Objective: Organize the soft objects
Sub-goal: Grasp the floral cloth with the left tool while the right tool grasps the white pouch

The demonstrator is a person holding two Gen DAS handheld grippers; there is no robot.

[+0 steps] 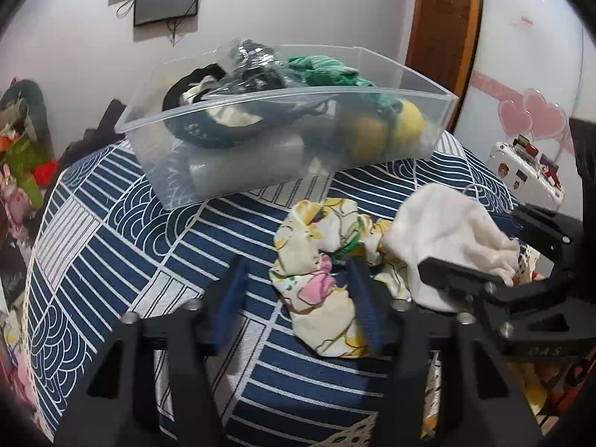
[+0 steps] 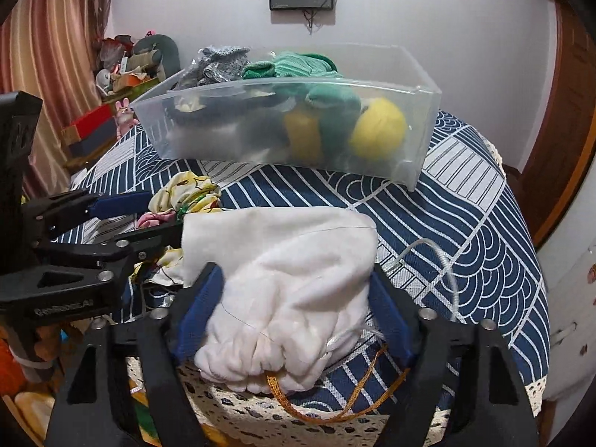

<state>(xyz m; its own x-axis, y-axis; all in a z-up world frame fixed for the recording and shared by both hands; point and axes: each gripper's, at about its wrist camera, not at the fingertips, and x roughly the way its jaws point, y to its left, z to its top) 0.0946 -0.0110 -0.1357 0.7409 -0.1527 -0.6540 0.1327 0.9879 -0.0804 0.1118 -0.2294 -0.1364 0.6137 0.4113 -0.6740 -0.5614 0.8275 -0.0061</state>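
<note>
near the front edge of the bed, the right gripper [image 2: 294, 298] is clasping the white pouch [image 2: 283, 283] for binning; the left gripper [image 1: 298, 298] is hovering released by the floral cloth [image 1: 316, 257].

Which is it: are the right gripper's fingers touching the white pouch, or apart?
Touching: the right wrist view shows both blue fingers pressed against the white pouch.

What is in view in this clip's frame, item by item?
clear plastic bin: 1, transparent, far side of the bed.
soft items in the bin: several, green, yellow, grey, black; exact count unclear.
white pouch: 1, white, between the right tongs' fingers.
floral cloth: 1, cream with yellow and pink, left of the pouch.
bedspread: 1, navy and white.
left tongs: open, around the floral cloth.
right tongs: astride the pouch; grip unclear.
</note>
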